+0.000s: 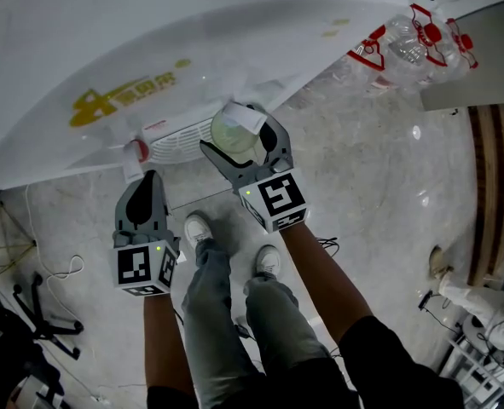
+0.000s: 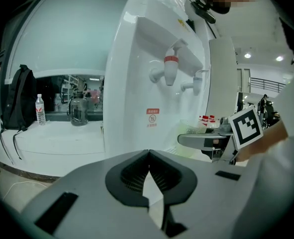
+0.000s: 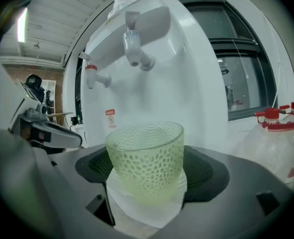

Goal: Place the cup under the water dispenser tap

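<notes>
Pale-green dimpled glass cup (image 3: 146, 161) stood under the white dispenser's (image 3: 186, 98) pale tap (image 3: 134, 46), loose between my right gripper's (image 1: 237, 136) spread jaws, left gripper (image 2: 149, 156) shut empty short of that tap; I feared a skewed pull-back would clip and topple it.

A yellow logo (image 1: 122, 97) with a few characters is printed on the white top of the water dispenser (image 1: 260, 24), too blurred to read. On the dispenser's front, below the taps, sits a small red-and-white warning sticker (image 2: 152, 117) with a circled sign, its print too small to read. The bottles (image 1: 414, 45) at the far right carry illegible red-and-white labels. A black-and-white square code marker stands on the left cube (image 1: 141, 267) and on the right cube (image 1: 279, 198).
</notes>
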Demonstrator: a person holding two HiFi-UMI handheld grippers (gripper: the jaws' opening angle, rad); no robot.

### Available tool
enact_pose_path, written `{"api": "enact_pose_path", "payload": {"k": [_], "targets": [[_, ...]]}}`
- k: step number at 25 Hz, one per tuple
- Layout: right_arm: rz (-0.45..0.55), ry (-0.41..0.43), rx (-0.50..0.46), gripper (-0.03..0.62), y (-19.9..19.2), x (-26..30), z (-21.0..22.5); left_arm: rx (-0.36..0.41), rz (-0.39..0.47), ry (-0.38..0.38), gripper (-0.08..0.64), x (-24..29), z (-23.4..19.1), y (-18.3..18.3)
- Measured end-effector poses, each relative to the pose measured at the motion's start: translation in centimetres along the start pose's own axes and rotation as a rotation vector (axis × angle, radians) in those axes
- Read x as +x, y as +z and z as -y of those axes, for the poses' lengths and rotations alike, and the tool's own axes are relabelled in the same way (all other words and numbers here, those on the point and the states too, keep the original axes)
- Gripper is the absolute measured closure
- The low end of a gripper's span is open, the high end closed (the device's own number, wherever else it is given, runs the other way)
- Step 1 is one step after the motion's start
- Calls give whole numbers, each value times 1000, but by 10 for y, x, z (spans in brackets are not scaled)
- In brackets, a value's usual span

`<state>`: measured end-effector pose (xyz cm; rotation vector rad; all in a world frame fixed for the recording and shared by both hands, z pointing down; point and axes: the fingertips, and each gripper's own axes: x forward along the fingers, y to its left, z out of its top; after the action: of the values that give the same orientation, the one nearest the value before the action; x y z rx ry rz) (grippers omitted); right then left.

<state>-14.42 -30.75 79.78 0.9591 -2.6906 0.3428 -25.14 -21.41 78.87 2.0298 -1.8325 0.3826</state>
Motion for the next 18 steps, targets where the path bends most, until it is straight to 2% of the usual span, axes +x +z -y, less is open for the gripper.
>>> {"api": "enact_pose_path", "payload": {"k": [10,18], "targets": [[-5,1,19,141,-7,-6,-4,-16,-18,8,549,-4,-1,-8],[-27,-54,56,154,-28,-46,7,-35,-33,9,549,-16,8,-12]]}}
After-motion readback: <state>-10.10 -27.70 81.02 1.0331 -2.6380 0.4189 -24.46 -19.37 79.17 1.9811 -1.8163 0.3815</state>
